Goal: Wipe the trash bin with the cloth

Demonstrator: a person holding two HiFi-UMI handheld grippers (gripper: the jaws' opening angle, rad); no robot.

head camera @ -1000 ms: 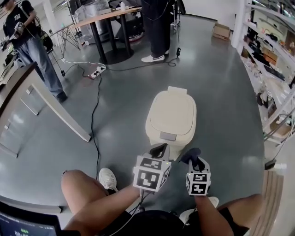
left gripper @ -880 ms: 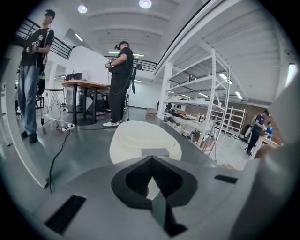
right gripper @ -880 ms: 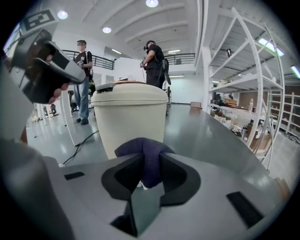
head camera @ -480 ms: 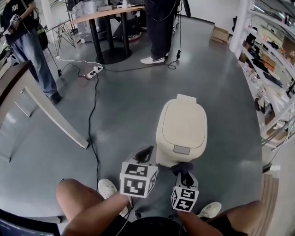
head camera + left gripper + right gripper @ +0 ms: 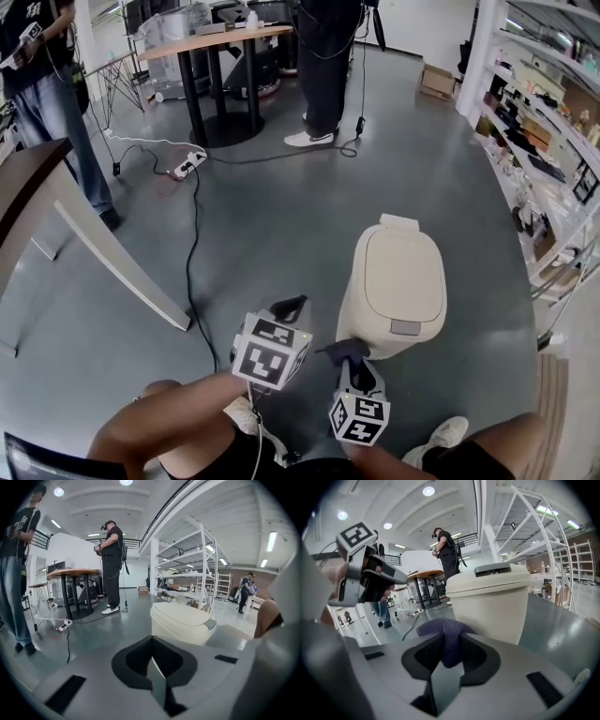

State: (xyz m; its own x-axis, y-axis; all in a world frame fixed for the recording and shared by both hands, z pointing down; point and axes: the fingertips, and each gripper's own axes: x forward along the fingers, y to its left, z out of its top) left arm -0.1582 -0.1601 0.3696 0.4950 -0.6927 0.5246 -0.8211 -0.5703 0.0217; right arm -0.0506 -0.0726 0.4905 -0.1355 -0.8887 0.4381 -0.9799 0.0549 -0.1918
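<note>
Pinching purple cloth (image 5: 445, 637) in right tool (image 5: 349, 355), just beside trash bin (image 5: 398, 281) near wall, contact unclear. Holding left tool (image 5: 289, 307) shut, empty, near same wall. Judging wiping barely starting; whole trash bin remaining.

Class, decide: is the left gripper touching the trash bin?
Apart. The head view shows bare grey floor between the left gripper and the trash bin; the left gripper view shows the bin standing beyond its jaws.

Cream trash bin (image 5: 403, 281) upright, closed; purple cloth (image 5: 446, 637) (bunched) in right gripper (image 5: 351, 364), nr bin.
</note>
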